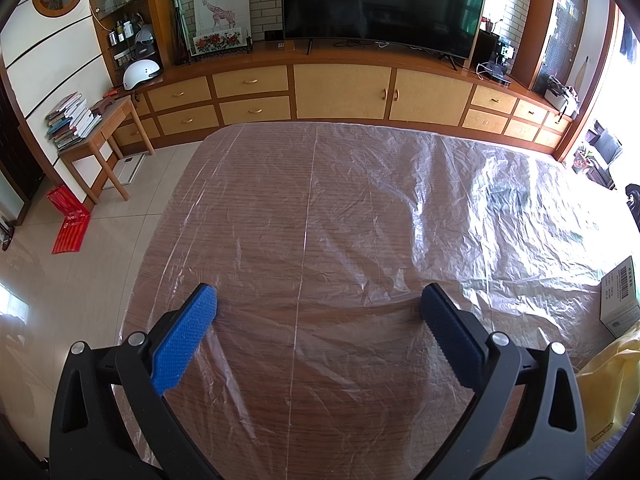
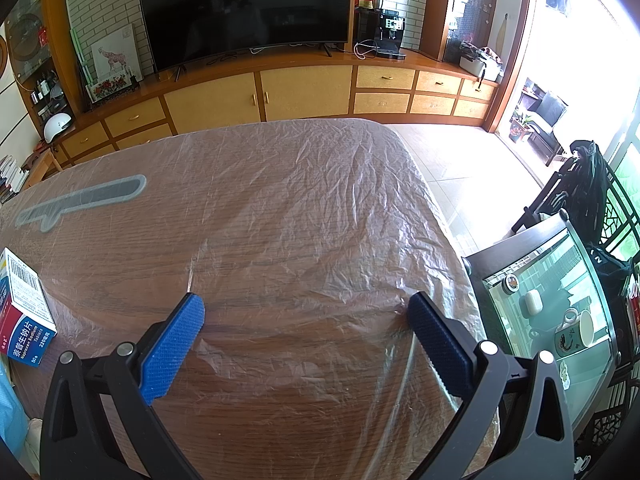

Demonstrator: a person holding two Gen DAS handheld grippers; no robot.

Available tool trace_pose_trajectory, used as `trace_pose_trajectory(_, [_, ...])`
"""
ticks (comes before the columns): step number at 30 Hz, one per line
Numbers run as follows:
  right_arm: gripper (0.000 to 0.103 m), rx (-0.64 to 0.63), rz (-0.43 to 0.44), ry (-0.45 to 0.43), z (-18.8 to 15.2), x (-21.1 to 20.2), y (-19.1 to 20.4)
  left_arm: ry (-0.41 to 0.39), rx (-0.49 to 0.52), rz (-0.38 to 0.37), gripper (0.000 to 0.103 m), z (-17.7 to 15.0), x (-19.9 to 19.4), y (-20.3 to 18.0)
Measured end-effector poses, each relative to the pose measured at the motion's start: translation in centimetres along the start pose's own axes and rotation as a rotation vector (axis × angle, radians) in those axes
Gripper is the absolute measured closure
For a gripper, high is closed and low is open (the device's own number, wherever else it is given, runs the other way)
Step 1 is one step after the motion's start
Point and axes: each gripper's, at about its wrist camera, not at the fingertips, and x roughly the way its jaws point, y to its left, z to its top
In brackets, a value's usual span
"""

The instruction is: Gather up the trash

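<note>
Hovering over film-covered worktop [image 1: 320,220], both tools — left [image 1: 318,306], right [image 2: 306,312] — spread wide, holding nothing, ready for approach; med. box [image 2: 24,312] lying betw. them, near yellow bag [image 1: 608,392].

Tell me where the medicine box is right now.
The medicine box lies on the plastic-covered table, far left in the right wrist view and at the right edge of the left wrist view.
</note>
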Motion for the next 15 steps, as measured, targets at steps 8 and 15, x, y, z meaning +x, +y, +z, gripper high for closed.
trace_pose_trajectory(8, [0.004, 0.0, 0.0, 0.0, 0.0, 0.0, 0.0, 0.0, 0.0, 0.0, 0.001, 0.02, 0.08, -0.1])
trace_pose_trajectory(15, [0.004, 0.0, 0.0, 0.0, -0.01, 0.0, 0.01, 0.0, 0.0, 0.001, 0.001, 0.06, 0.12, -0.17])
